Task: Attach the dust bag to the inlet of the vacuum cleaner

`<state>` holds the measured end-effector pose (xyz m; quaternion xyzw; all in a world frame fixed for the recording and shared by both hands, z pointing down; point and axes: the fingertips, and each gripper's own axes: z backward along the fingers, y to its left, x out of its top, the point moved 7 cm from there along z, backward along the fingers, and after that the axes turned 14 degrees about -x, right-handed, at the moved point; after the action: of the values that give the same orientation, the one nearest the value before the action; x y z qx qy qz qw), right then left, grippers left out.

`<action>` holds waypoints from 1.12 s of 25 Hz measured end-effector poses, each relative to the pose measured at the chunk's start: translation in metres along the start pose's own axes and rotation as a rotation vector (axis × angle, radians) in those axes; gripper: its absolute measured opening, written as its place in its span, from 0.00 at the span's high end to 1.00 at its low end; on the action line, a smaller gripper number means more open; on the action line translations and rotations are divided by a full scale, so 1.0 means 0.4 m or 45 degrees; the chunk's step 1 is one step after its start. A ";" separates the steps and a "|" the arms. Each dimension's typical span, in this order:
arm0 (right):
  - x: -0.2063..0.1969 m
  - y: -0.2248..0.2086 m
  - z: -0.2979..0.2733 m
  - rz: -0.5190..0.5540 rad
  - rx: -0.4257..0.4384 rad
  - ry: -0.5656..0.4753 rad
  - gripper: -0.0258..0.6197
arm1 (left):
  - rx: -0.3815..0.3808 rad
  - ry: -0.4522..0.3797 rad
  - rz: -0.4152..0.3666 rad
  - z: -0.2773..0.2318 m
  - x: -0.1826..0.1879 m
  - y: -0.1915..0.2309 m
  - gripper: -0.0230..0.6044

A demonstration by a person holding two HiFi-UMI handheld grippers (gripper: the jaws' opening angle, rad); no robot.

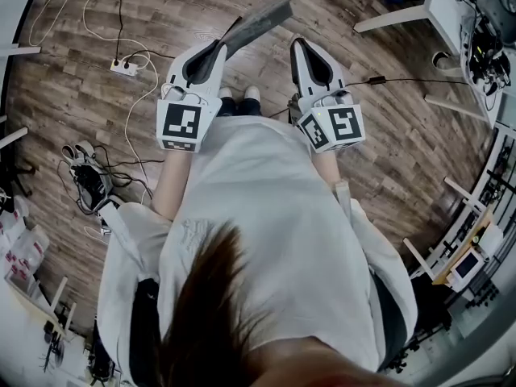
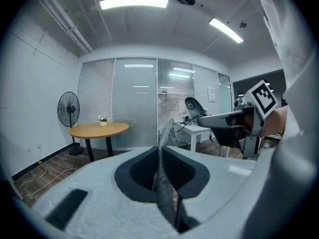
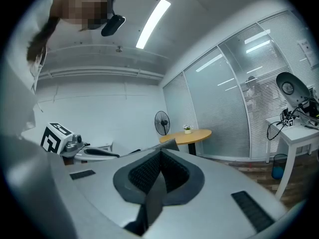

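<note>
The dust bag [image 1: 258, 21] is a flat grey sheet that sticks out forward and to the right from my left gripper [image 1: 220, 48], which is shut on its edge. In the left gripper view the dust bag [image 2: 163, 183] stands edge-on, pinched between the jaws. My right gripper [image 1: 305, 45] is held level beside it, shut with nothing between its jaws. From the right gripper view a grey corner of the dust bag [image 3: 170, 144] shows just past the closed jaws. No vacuum cleaner shows in any view.
I stand on a wooden floor [image 1: 387, 143]. A power strip [image 1: 124, 67] with white cables lies to the left, near a tangle of gear [image 1: 87, 182]. A white table [image 1: 451, 6] is at the far right. A round wooden table [image 2: 98, 129] and a fan [image 2: 68, 111] stand ahead.
</note>
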<state>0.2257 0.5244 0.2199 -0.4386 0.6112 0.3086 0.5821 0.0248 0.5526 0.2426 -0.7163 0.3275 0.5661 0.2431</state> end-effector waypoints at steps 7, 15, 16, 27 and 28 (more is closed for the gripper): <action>0.011 -0.048 0.007 -0.016 0.048 -0.048 0.96 | 0.025 0.010 -0.051 -0.018 0.015 -0.019 0.90; 0.008 -0.106 0.009 -0.010 0.103 -0.035 0.96 | 0.077 -0.005 -0.068 -0.060 0.023 -0.049 0.90; 0.007 -0.113 0.008 -0.011 0.103 -0.029 0.96 | 0.080 -0.001 -0.066 -0.065 0.023 -0.049 0.90; 0.003 -0.132 -0.076 -0.035 0.104 0.014 0.96 | 0.068 0.038 -0.044 -0.108 0.015 0.016 0.90; 0.004 -0.129 -0.094 -0.039 0.103 0.012 0.96 | 0.061 0.039 -0.045 -0.114 0.014 0.034 0.90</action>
<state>0.2554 0.4688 0.2302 -0.4253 0.6192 0.2726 0.6011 0.0453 0.5098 0.2484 -0.7247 0.3318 0.5426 0.2651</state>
